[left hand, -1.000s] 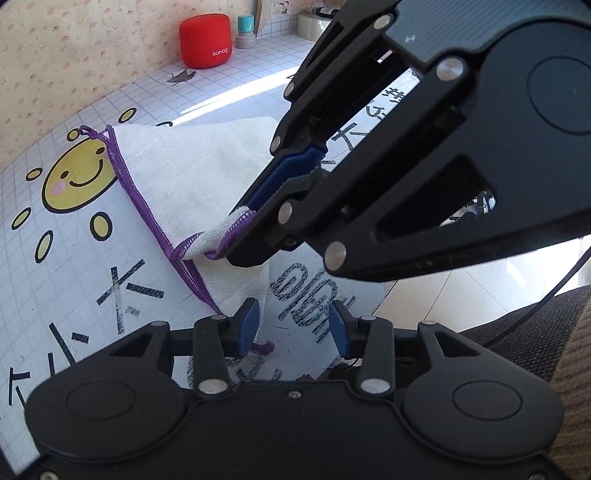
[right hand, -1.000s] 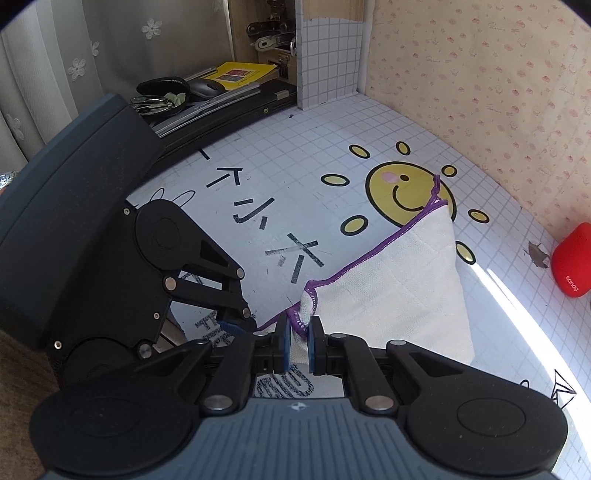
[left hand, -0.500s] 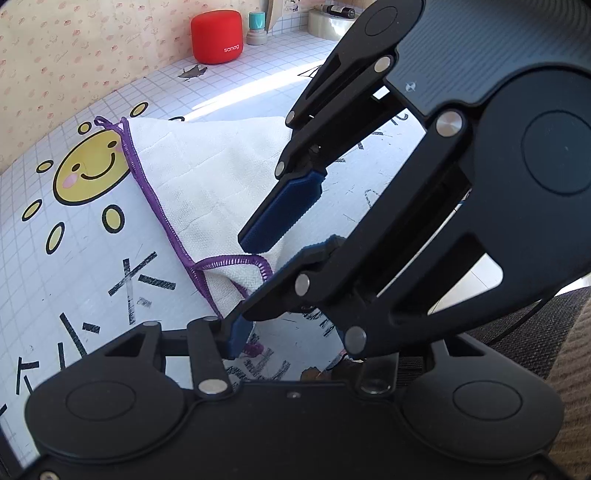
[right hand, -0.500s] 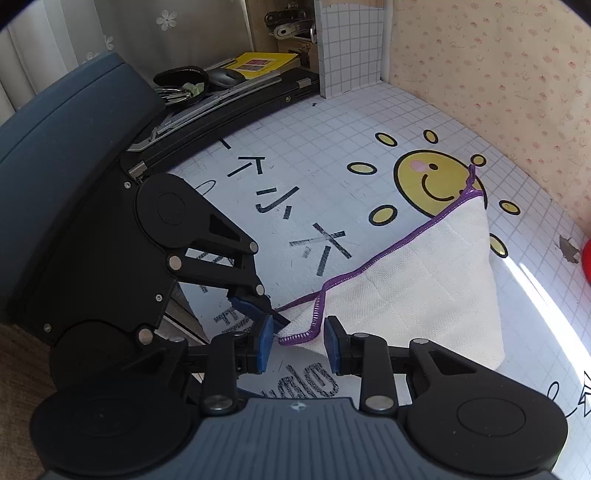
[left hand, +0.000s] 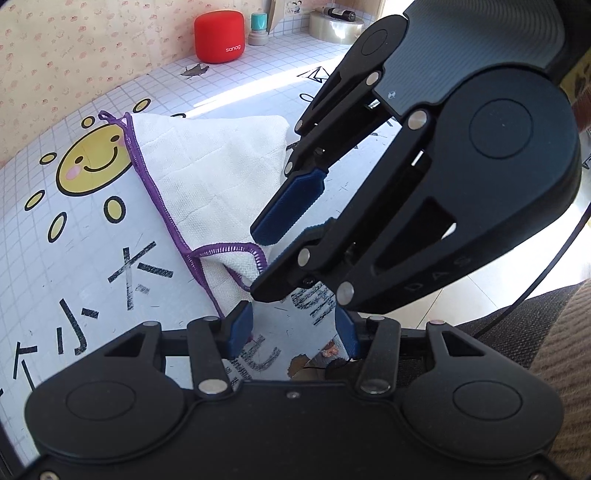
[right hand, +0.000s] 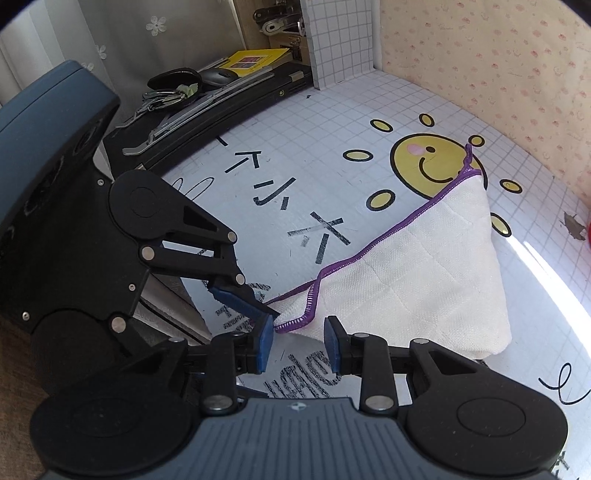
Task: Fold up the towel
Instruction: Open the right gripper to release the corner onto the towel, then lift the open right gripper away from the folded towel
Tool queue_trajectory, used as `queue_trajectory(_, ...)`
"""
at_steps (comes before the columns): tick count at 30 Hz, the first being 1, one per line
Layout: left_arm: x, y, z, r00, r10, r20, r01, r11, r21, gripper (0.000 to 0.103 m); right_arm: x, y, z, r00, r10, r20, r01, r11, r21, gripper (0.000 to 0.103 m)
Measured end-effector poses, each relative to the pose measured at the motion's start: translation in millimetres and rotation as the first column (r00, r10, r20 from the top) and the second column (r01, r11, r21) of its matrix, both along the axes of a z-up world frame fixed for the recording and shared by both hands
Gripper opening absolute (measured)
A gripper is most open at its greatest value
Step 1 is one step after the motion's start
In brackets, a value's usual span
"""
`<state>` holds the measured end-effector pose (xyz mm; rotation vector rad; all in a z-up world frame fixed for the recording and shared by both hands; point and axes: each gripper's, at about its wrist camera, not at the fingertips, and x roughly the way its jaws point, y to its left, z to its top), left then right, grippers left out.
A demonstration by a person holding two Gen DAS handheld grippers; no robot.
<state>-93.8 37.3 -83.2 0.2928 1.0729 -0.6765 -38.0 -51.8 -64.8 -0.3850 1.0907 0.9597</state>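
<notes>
While both grippers sit low over the near corner of the towel (left hand: 207, 184), neither one holds it. Left gripper (left hand: 291, 328): jaws spread wide, blue pads apart, pointing along the mat toward the towel's purple-stitched edge; the cloth's near tip lies just ahead of its left pad, and I can't tell if they touch. Right gripper (right hand: 297, 341): jaws also spread, with the hemmed corner loop lying on the mat just ahead of the gap, close to the left pad. From the left wrist view the right gripper comes in from the right, angled down, its two fingers spread above and below the corner fold, lower fingertip right beside the hem.

Towel: white with purple hem, folded into a triangle, lying flat. Far tip with a small purple loop overlaps the edge of the sun face (right hand: 430, 164) printed on the mat; near corner points at the grippers.

Surface: white grid-pattern mat (right hand: 332, 122) with black characters between the sun face and the grippers. Beyond the sun face: pink floral wall, red speaker (left hand: 219, 36), tape roll (left hand: 336, 25). Left of the sun face in the right wrist view: laptop stand (right hand: 195, 107), keys, yellow book (right hand: 255, 59).
</notes>
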Motion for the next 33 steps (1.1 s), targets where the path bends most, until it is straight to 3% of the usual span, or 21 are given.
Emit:
queue_trajectory(5,-1.5,0.7,-0.4,1.000,0.003,-0.001,-0.003,1.000,0.004,0.051,1.8,6.4,-1.7,1.000,-0.012,-0.001,0.012,1.000,0.023,0.027)
queue_trajectory(7,-2.3,0.8,0.2,1.000,0.003,0.001,-0.003,1.000,0.004,0.051,1.0,8.5,0.2,1.000,-0.002,0.012,0.002,1.000,0.027,0.012)
queue_trajectory(12,-2.3,0.7,0.9,1.000,0.006,0.008,-0.006,1.000,-0.003,0.051,-1.2,13.7,5.1,0.999,0.021,0.044,-0.023,0.999,0.035,0.009)
queue_trajectory(16,0.4,1.5,2.4,1.000,0.008,0.018,-0.008,1.000,-0.016,0.052,-3.0,17.9,8.9,0.997,0.040,0.071,-0.043,0.998,0.041,0.009)
queue_trajectory(20,1.0,2.0,5.0,1.000,0.008,0.030,-0.007,1.000,-0.023,0.058,0.7,16.2,6.7,1.000,-0.012,0.018,0.010,0.994,0.109,0.009)
queue_trajectory(26,2.8,11.9,8.1,0.998,0.049,0.028,-0.048,0.998,-0.032,0.059,6.5,6.6,10.7,0.999,-0.050,0.002,0.049,0.991,0.125,0.024)
queue_trajectory(33,9.6,24.7,8.4,0.995,0.097,0.026,-0.096,0.995,-0.029,0.059,8.2,-7.8,13.8,0.994,-0.097,0.042,0.094,0.993,0.077,0.026)
